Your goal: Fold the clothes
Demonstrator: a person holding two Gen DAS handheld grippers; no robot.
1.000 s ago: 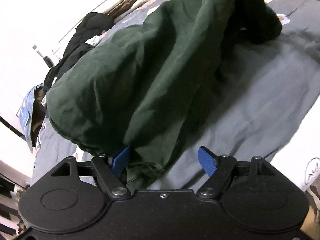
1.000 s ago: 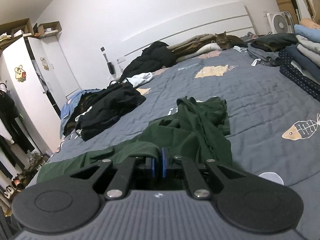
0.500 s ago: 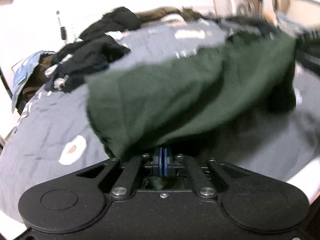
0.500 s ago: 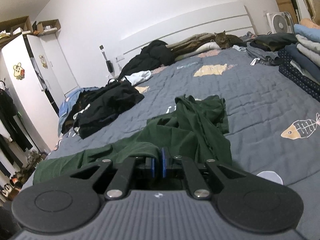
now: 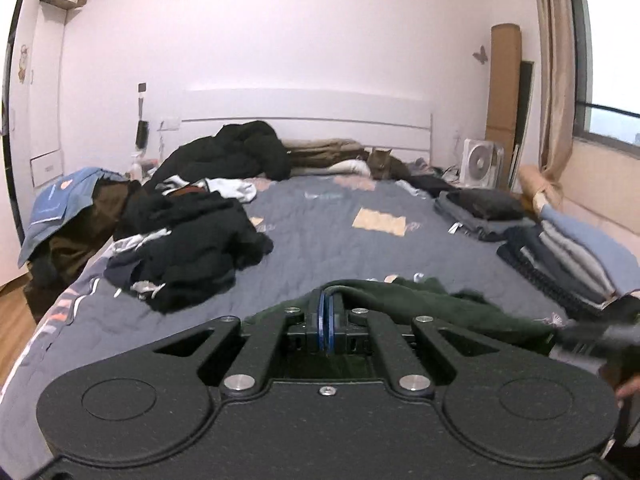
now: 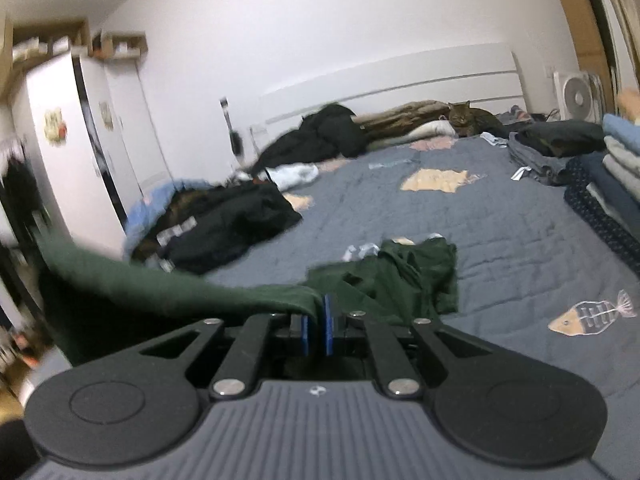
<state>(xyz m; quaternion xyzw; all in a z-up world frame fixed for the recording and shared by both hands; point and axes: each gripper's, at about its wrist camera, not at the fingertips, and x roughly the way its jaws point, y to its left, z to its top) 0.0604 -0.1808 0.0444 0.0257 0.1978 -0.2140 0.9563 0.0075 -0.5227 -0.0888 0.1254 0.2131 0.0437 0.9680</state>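
Left gripper point(image 5: 327, 312): blue pads pressed together at lower centre of the left wrist view, with the edge of the dark green garment point(image 5: 432, 304) pinched between them. The cloth runs from the pads toward the right of the frame.

Right gripper point(image 6: 317, 320): pads drawn nearly together at lower centre of the right wrist view, clamped on another part of the same green garment point(image 6: 384, 276). From these pads one band of cloth stretches to the left edge of the frame, blurred; the remainder lies crumpled on the grey quilt point(image 6: 520, 240) just beyond the fingertips.

A heap of dark clothes point(image 5: 192, 244) lies at middle left, folded stacks point(image 5: 568, 252) at the right edge, and a cat point(image 5: 380, 162) by the headboard.
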